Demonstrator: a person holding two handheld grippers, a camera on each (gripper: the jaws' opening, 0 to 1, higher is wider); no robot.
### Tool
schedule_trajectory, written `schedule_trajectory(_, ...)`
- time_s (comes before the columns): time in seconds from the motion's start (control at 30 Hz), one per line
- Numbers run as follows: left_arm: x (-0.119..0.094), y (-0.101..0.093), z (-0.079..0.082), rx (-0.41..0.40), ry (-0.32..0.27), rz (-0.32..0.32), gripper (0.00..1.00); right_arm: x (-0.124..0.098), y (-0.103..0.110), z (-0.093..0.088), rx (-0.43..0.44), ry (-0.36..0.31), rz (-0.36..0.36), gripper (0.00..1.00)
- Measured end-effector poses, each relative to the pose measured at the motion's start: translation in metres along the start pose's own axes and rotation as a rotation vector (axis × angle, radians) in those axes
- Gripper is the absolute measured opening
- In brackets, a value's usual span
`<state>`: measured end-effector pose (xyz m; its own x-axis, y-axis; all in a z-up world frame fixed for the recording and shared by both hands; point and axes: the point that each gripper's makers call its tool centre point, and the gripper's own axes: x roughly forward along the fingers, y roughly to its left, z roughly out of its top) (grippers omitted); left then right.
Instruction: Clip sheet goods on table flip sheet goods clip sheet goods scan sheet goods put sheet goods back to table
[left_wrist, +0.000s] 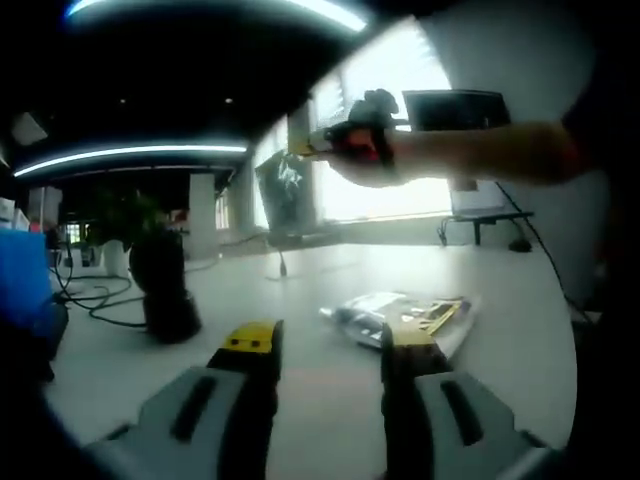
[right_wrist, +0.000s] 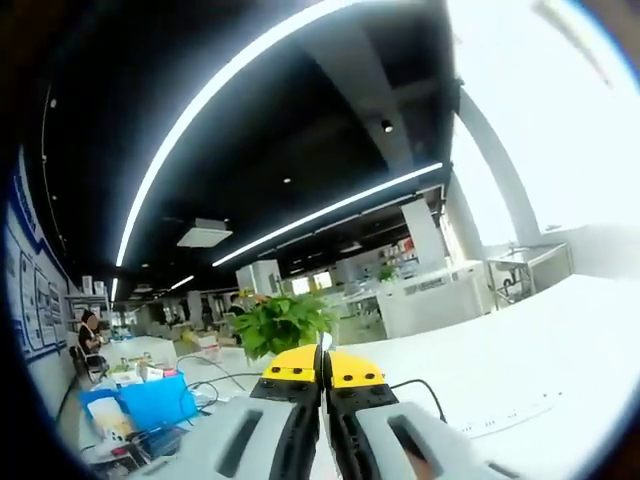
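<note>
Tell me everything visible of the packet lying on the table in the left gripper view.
The packet is a flat pouch in shiny, see-through wrap with yellow and dark print inside. It lies flat on the white table, slanted across the view, just beyond the right-hand jaw tip of the open left gripper. That tip overlaps its near edge; contact cannot be told.

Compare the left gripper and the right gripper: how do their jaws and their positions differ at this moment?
The left gripper, grey with yellow tips, holds its jaws wide apart with nothing between them; the right gripper has its jaws pressed together.

The left gripper points low over the white table, toward the shiny plastic sheet-goods packet lying there; the right gripper is raised and points out across the office.

Both share grey bodies with black jaws and yellow tips.
</note>
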<state>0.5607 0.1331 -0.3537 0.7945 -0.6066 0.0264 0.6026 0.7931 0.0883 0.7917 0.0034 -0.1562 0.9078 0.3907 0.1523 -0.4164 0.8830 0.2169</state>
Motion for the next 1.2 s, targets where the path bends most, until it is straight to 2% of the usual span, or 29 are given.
schedule_trajectory(0.27,0.000,0.000,-0.001,0.002,0.004,0.000,0.32,-0.007,-0.002,0.002,0.019,0.016,0.030,0.00)
schedule_trajectory(0.43,0.000,-0.001,-0.001,0.005,0.005,0.000,0.32,-0.012,0.002,0.002,-0.011,0.042,0.061,0.00)
schedule_trajectory(0.5,0.000,-0.001,-0.001,0.005,0.005,0.002,0.32,-0.016,0.004,0.001,0.024,0.055,0.074,0.00)
schedule_trajectory(0.73,0.000,0.000,-0.001,0.007,0.007,0.000,0.32,-0.025,0.006,0.006,0.021,0.073,0.114,0.00)
schedule_trajectory(1.03,0.000,-0.001,-0.001,0.007,0.009,0.002,0.32,-0.036,0.004,0.000,0.018,0.116,0.158,0.00)
schedule_trajectory(1.2,0.000,-0.002,-0.001,0.009,0.009,0.003,0.32,-0.043,0.004,-0.014,0.022,0.161,0.180,0.00)
